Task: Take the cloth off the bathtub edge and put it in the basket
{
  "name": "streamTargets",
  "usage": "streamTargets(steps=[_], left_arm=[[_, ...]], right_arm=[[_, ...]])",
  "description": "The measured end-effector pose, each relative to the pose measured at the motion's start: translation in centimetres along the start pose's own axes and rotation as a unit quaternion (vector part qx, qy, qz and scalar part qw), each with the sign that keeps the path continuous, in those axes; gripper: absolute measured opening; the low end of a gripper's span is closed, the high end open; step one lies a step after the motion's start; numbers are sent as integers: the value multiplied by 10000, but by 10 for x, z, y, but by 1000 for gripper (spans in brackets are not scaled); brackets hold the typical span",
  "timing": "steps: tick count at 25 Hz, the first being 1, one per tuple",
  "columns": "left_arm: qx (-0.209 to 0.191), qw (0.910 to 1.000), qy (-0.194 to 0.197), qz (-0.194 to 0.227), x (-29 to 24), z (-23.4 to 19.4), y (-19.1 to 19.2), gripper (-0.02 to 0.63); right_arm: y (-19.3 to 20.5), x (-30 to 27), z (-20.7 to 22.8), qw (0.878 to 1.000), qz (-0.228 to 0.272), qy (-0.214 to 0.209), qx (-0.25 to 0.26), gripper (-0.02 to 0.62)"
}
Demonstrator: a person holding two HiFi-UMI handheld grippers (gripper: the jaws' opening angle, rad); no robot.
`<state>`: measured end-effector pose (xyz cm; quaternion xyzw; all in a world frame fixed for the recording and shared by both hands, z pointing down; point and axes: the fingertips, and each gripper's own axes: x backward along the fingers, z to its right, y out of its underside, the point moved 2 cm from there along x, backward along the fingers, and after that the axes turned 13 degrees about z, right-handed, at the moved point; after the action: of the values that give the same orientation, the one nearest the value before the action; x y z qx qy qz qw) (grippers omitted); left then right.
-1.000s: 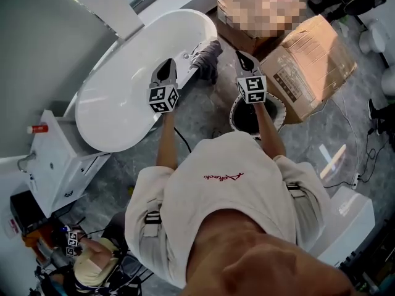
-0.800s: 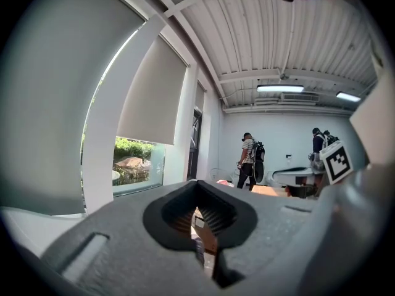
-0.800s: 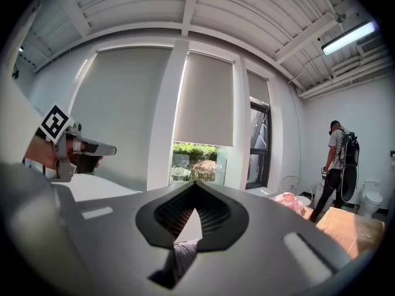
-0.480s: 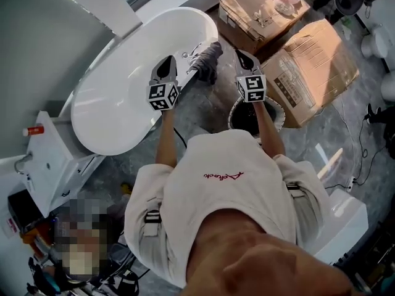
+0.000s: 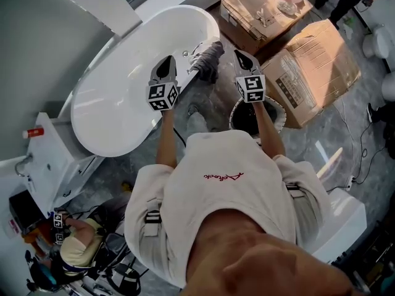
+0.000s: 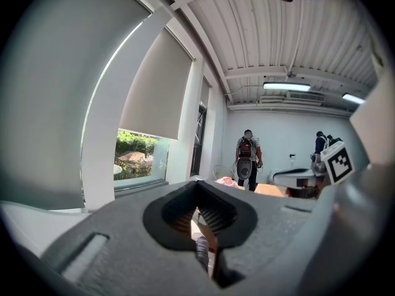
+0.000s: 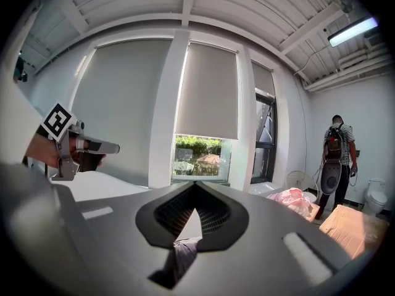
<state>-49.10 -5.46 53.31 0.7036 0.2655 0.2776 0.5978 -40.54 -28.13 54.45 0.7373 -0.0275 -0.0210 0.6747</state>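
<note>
Dark grey cloth (image 5: 208,58) hangs bunched over the rim of the white bathtub (image 5: 117,103), at the tub's end nearest the boxes. Its lower folds are in shadow & hard to read. Left tongs (image 5: 166,62) hover over the tub just beside it, right tongs (image 5: 239,55) on its other side above the floor. The cloth sits between the 2, neither touching. Both pairs are clenched tight w/ nothing in them. Right gripper view shows a sliver of cloth through the gap below the tips; left gripper view's gap is too narrow to tell. Round dark basket (image 5: 276,105) stands on the floor under the right forearm, mostly hidden, inside not visible. Cardboard boxes (image 5: 321,60) lie just beyond.
</note>
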Motion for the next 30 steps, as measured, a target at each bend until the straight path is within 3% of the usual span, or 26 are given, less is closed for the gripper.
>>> streamTargets(steps=[14, 30], left_arm=[[23, 9994, 282, -174, -62, -55, 10, 2], [409, 9963, 591, -464, -126, -137, 21, 2]], right_arm=[[10, -72, 5, 9997, -92, 241, -47, 6], [4, -169, -1, 9975, -361, 599, 30, 6]])
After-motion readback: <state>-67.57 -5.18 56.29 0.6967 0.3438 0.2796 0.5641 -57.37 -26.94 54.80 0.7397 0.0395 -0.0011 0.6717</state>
